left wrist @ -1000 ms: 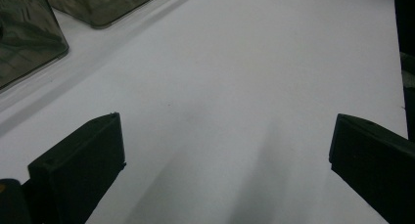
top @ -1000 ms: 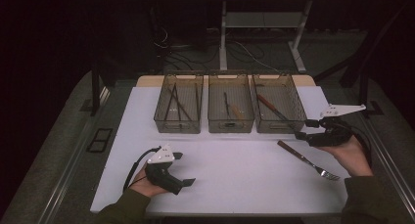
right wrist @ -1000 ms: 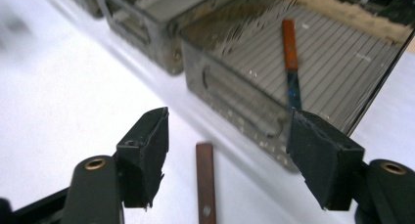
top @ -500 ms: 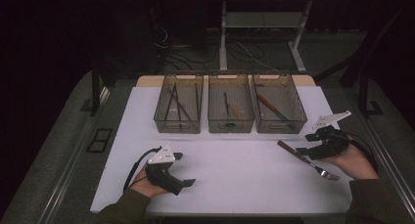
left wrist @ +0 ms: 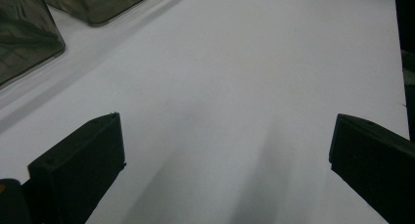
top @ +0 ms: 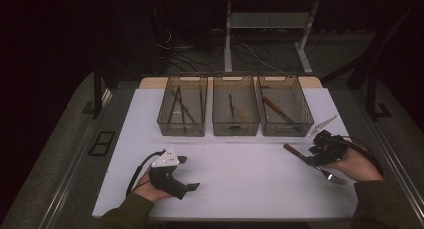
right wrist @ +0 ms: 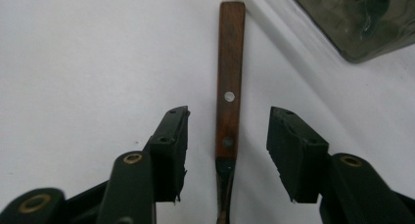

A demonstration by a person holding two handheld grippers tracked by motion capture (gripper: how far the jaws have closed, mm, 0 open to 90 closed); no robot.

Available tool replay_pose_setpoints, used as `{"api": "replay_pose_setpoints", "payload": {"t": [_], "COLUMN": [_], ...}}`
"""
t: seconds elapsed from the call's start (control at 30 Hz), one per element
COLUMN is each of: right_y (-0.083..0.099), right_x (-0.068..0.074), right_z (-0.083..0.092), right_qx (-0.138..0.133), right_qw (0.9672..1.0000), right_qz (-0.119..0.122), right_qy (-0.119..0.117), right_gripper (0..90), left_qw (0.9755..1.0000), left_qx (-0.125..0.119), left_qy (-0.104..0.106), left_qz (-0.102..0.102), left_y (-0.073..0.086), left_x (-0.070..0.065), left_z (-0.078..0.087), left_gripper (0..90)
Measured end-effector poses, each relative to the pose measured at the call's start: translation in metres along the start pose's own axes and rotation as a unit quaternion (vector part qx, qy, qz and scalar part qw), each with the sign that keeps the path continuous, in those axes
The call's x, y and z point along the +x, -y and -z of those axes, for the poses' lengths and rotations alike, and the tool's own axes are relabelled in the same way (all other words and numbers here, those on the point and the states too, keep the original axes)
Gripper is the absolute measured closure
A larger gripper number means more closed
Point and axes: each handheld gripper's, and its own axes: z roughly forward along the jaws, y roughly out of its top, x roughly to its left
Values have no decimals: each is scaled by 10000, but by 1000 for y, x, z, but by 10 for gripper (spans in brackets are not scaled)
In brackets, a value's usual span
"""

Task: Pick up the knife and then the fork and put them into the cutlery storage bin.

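White table top [top: 240, 184] across the centre of the high view, dark floor all around. Three clear bins in a row along its upper part: left bin [top: 182, 130] with thin dark utensils, middle bin [top: 235, 129] with a light-handled piece, right bin [top: 286, 130] with a brown-handled one.

Left gripper [top: 187, 172] at lower left of the high view, resting on the table in the person's hand, well apart from the bins; jaws spread wide in the left gripper view, bare white surface between them, nothing grasped.

Right gripper [top: 306, 156] at right of the high view, low over the table, just below the right bin's corner. Jaws just closing, not yet clenched: in the right gripper view a clear gap on either side of the fork [right wrist: 228, 111], pads not touching it.

Fork lying flat on the table at right, wooden handle pointing toward upper left in the high view, metal tines [top: 338, 179] showing lower right, beside the hand.
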Motion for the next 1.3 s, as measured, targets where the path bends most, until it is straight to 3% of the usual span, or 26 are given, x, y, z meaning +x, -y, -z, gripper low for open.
{"api": "replay_pose_setpoints", "payload": {"t": [0.43,0.87,1.13,1.3], "right_y": [-8,-14,-20,-19], "right_x": [-2,-4,-4,-3], "right_z": [-20,-24,-26,-25], "right_qx": [729,998,1223,1169], "right_qw": [9973,9948,9924,9930], "right_qz": [61,118,115,125], "right_qy": [-2,-149,-122,-99], "right_gripper": [668,723,776,776], "left_qw": [10000,10000,10000,10000], "left_qx": [3,24,24,28], "left_qy": [8,15,14,22], "left_qz": [-3,5,4,-16], "left_y": [0,0,0,0], "left_x": [0,0,0,0], "left_z": [0,-1,-1,-1], "left_gripper": [0,0,0,0]}}
